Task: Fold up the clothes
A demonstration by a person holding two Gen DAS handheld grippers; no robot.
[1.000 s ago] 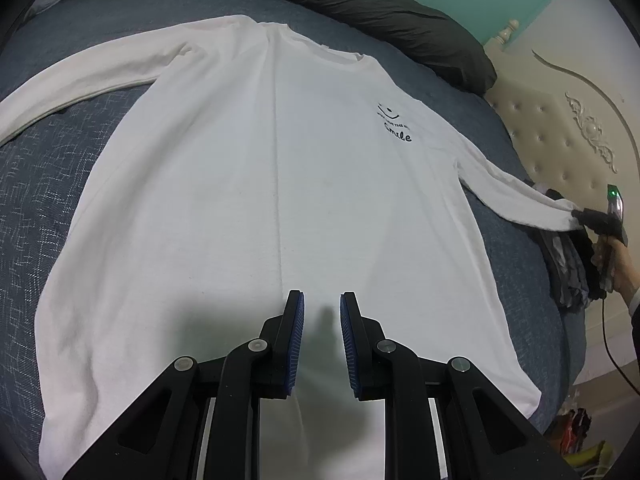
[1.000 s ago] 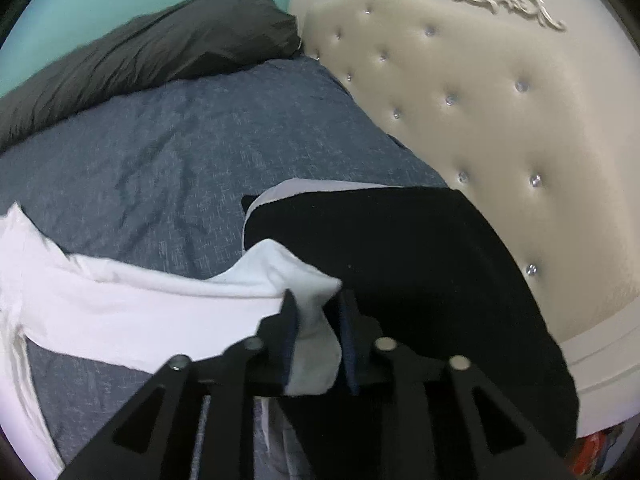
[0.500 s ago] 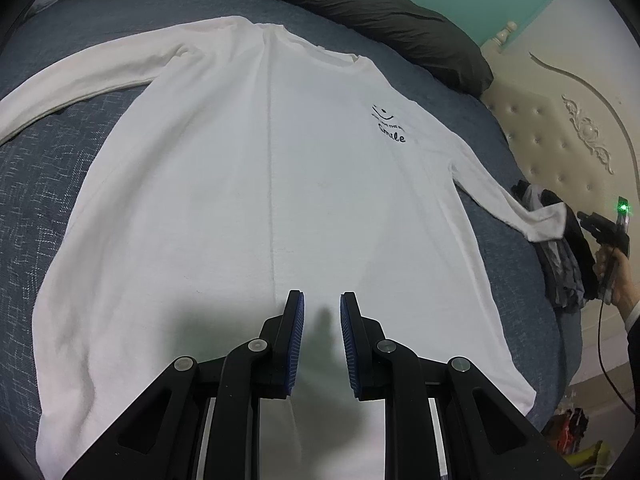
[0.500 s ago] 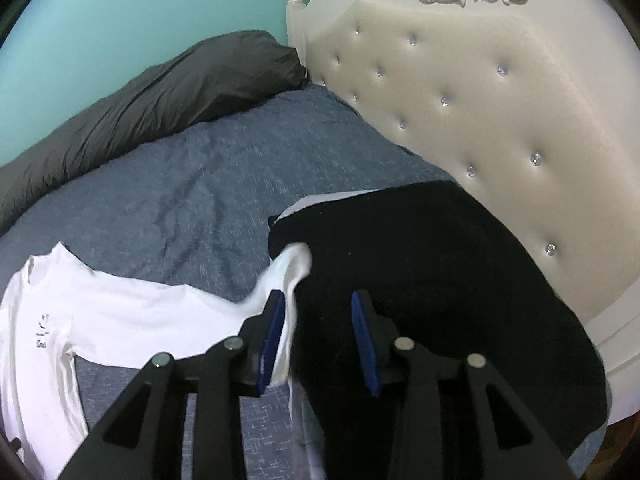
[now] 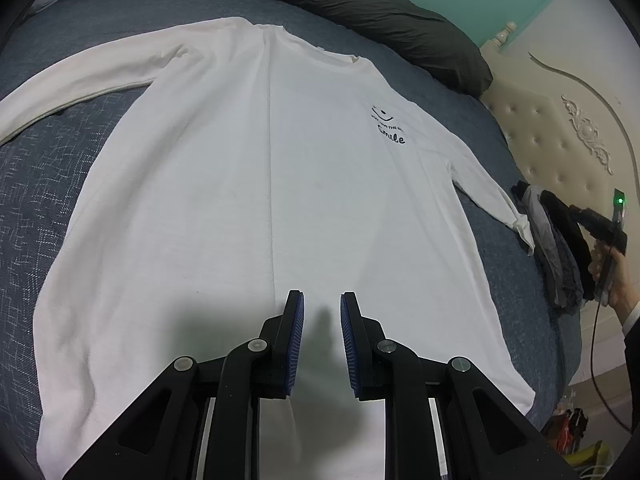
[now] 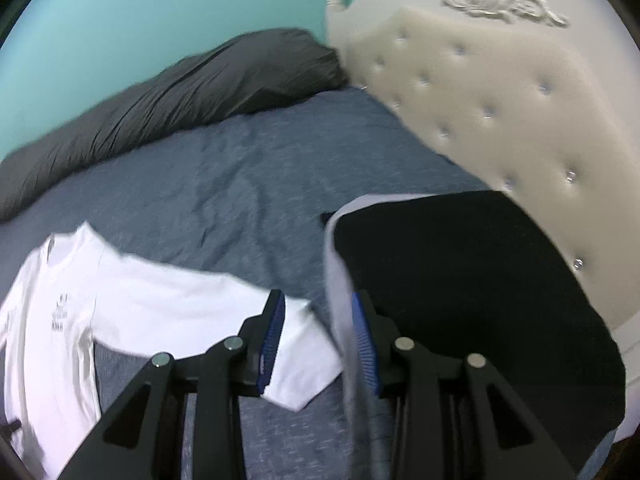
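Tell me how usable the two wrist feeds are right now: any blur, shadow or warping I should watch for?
Left wrist view: sharp; the left gripper throws a dark shadow on the white shirt near its hem; fisheye bends the bed edges. Right wrist view: motion-blurred, worst on the headboard and the sleeve; the right gripper itself reads clearly, the dark clothes pile shows no detail.

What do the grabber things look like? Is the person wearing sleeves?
Both the left gripper and the right gripper have black angular linkages with silver pivot screws and ribbed blue pads. From the side, the right one shows a green light and a thin dark cable. A dark sleeve shows.
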